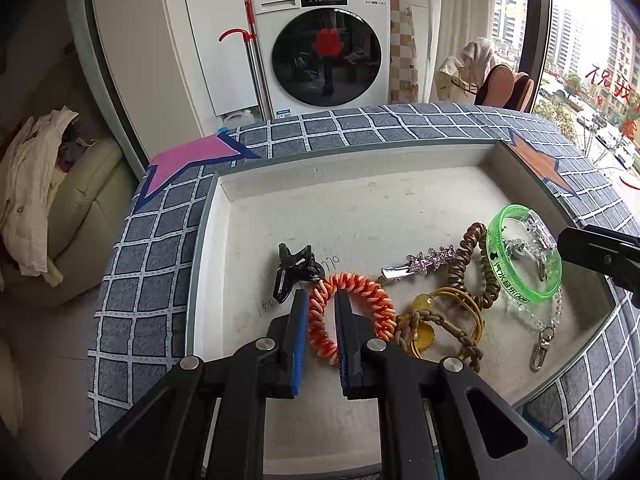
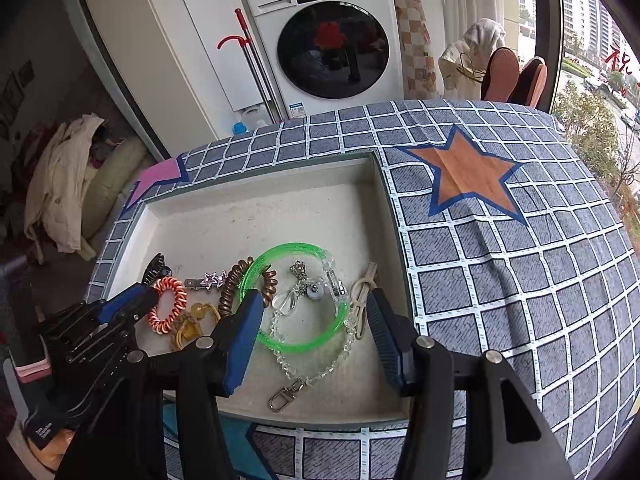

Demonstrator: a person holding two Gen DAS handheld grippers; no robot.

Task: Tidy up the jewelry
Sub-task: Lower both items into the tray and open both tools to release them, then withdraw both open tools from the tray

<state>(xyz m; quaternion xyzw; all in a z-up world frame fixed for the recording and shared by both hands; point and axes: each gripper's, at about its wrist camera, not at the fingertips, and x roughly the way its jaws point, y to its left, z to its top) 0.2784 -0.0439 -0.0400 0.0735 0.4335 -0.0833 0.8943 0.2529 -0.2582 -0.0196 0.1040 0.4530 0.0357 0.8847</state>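
- Straddling the orange coil hair tie (image 1: 352, 312) in the tray (image 1: 360, 200), the left gripper (image 1: 322, 312) has fingers slightly apart around one side of its loop
- Hovering over the green bangle (image 2: 298, 300), the right gripper (image 2: 312, 324) stands wide open, nothing held

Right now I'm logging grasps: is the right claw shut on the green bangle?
No: the right claw is wide open, its fingers either side of the green bangle.

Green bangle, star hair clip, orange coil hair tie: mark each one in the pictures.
green bangle (image 2: 298, 346), right wrist view, on its near rim.
star hair clip (image 1: 430, 261), left wrist view, on the glittery stars.
orange coil hair tie (image 1: 370, 294), left wrist view, on its upper right curve.
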